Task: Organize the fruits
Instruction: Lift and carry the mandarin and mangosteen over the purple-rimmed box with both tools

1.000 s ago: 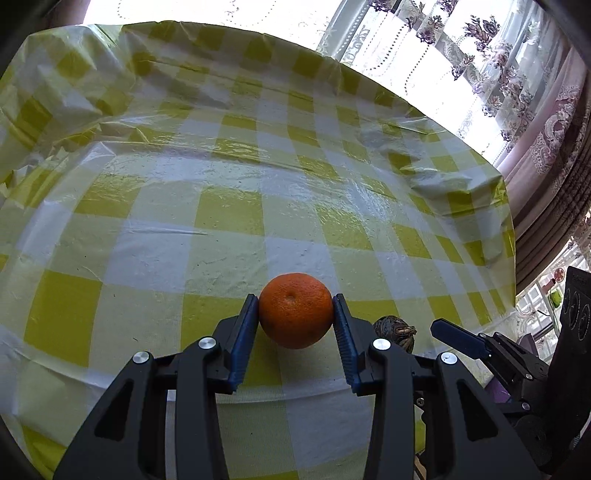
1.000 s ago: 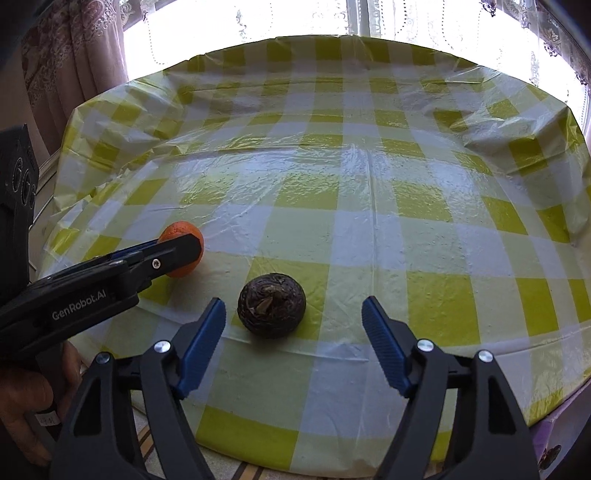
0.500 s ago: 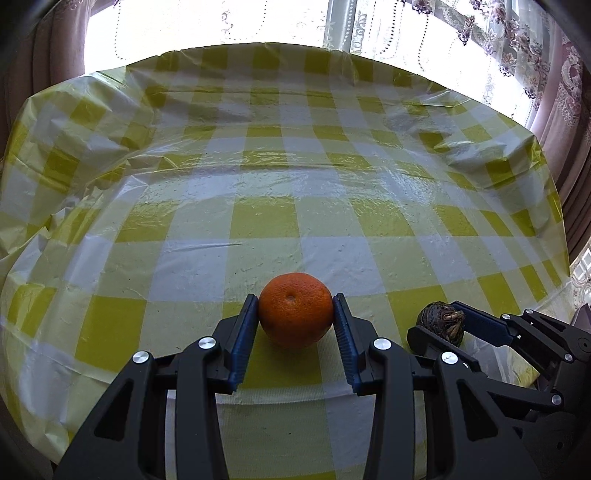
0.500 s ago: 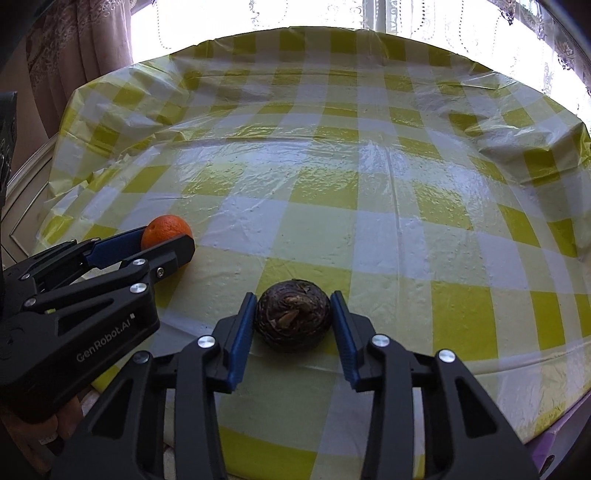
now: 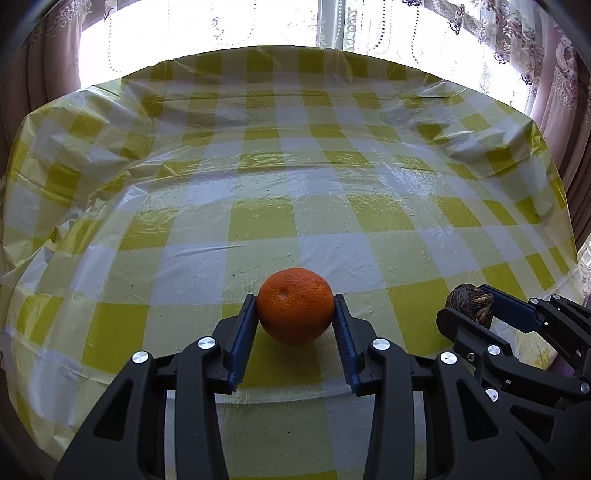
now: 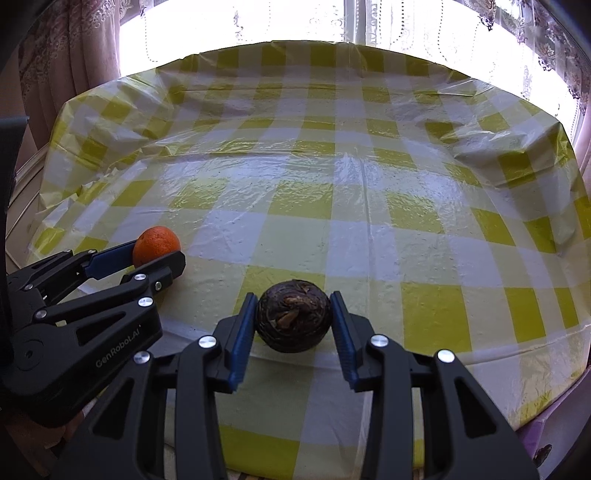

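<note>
Left wrist view: left gripper (image 5: 295, 317) clamps the orange (image 5: 295, 311) at its widest part, firm, light, roll-prone; just to its right, right gripper (image 6: 293, 321) has just closed on the dark brown fruit (image 6: 293, 320), hard, rough-skinned, both over the tablecloth (image 5: 258, 184).

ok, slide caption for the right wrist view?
Right gripper shut on dark brown fruit; left gripper holds orange over yellow-checked tablecloth.

You're in a home: a table (image 5: 332, 192) under a yellow-checked plastic cloth, lace curtains (image 5: 517, 55) across the bright window (image 6: 258, 26) behind.
</note>
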The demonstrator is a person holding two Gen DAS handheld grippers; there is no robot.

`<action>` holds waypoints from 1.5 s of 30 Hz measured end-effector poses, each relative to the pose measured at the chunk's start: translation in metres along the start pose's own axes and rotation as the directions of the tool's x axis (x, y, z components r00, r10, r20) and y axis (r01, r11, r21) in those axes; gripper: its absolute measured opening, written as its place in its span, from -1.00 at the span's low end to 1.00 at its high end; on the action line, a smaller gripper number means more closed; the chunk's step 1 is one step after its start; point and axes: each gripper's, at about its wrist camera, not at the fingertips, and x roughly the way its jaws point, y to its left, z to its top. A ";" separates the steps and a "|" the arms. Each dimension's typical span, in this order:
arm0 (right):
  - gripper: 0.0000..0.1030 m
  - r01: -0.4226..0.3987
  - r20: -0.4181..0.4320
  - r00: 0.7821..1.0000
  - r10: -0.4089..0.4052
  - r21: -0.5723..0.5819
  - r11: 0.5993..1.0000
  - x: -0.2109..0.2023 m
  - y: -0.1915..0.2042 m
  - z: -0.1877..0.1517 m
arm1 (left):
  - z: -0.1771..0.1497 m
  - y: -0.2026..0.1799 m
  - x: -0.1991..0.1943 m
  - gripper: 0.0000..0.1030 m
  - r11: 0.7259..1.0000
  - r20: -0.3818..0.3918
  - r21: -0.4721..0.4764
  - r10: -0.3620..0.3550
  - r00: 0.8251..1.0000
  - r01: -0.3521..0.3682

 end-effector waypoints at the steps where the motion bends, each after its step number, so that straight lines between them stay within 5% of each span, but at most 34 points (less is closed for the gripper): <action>1: -0.22 0.004 0.005 1.000 -0.004 0.009 1.000 -0.003 -0.003 0.001 | 0.000 -0.005 -0.003 -0.26 1.000 0.015 0.026 0.009 1.000 -0.010; 13: -0.22 0.082 0.022 0.996 -0.084 0.065 0.994 -0.035 -0.042 -0.008 | -0.001 -0.037 -0.029 -0.26 0.985 0.093 0.168 0.015 0.996 -0.030; 45: -0.22 0.133 0.080 0.985 -0.154 0.222 0.966 -0.108 -0.134 -0.060 | -0.017 -0.140 -0.069 -0.26 0.923 0.083 0.383 -0.074 0.994 0.037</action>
